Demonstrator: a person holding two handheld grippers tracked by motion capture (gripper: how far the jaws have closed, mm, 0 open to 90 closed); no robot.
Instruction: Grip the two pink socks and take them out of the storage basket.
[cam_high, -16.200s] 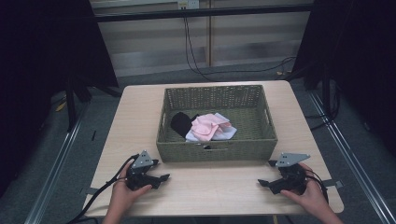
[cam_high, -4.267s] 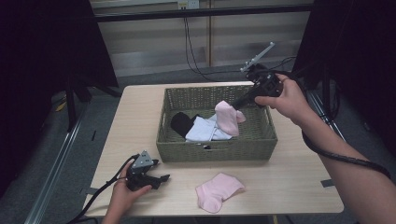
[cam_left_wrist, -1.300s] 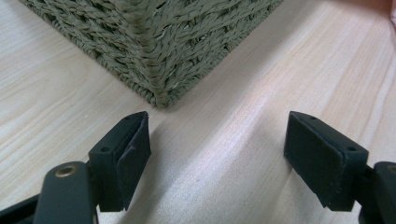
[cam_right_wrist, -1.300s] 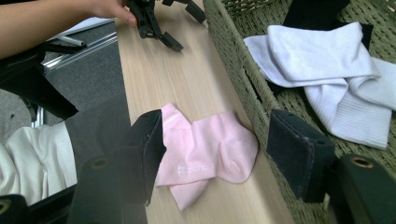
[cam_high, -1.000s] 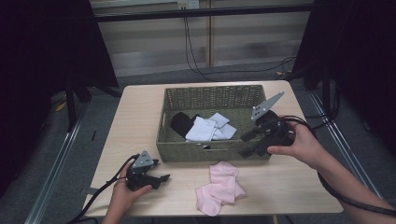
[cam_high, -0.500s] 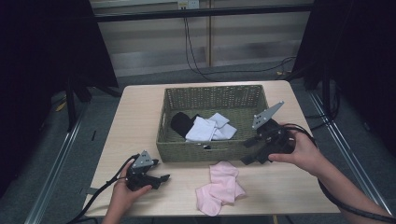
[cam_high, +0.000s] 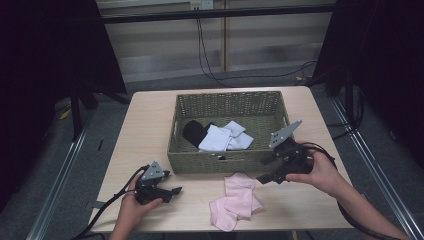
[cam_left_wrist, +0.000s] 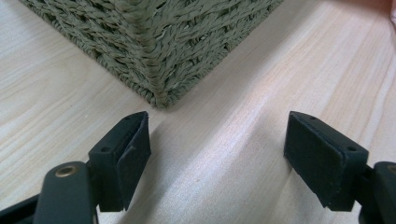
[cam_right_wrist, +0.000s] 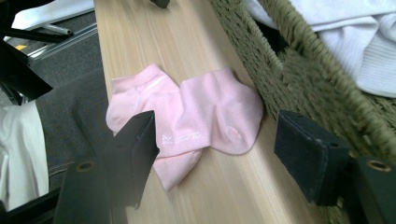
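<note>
Pink socks, two of them, lie on the bench just in front of the basket, one overlapping the other, the nearer one reaching the bench's front edge. They look paired up on purpose, laid together outside the basket while the rest wait inside. Small white lettering shows on the upper sock in the right gripper view, too fine to read.

Left of the socks, near the basket's front left corner, the left tool rests on the bench with its jaws wide apart and nothing between them; it seems parked, out of the way. Right of the socks, by the basket's front right corner, the right tool hangs just above the bench, its jaws have just been opening, and they stand spread with nothing gripped, the pink pair in view beyond them. My read: it has let go or is lining up on them.

Farther back, inside the basket, white socks are heaped beside a black sock.
</note>
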